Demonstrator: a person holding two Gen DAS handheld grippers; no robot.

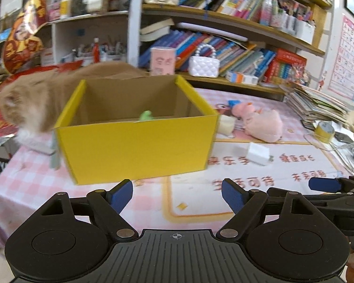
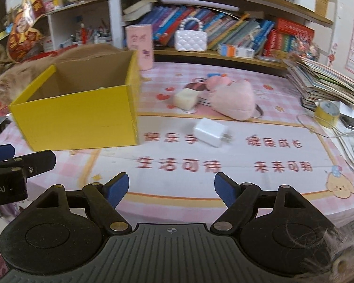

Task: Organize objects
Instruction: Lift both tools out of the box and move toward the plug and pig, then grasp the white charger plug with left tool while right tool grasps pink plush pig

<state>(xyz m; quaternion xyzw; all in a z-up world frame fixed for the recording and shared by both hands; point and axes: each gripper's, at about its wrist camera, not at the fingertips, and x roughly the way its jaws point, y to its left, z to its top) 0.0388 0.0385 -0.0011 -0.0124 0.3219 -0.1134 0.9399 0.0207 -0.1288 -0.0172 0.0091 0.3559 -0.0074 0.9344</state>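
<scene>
While both grippers' fingers stand wide and empty, the white charger (image 2: 211,132) lies ahead of the right gripper (image 2: 171,187), awaiting pickup for the yellow box (image 2: 77,118)

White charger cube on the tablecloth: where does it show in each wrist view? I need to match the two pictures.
Left wrist view: the white charger cube lies right of centre, just right of the yellow box, below the pink plush toy.
Right wrist view: the charger lies near centre, right of the box, below the plush.
Shared landmark: the yellow box, left of the charger in both.
</scene>
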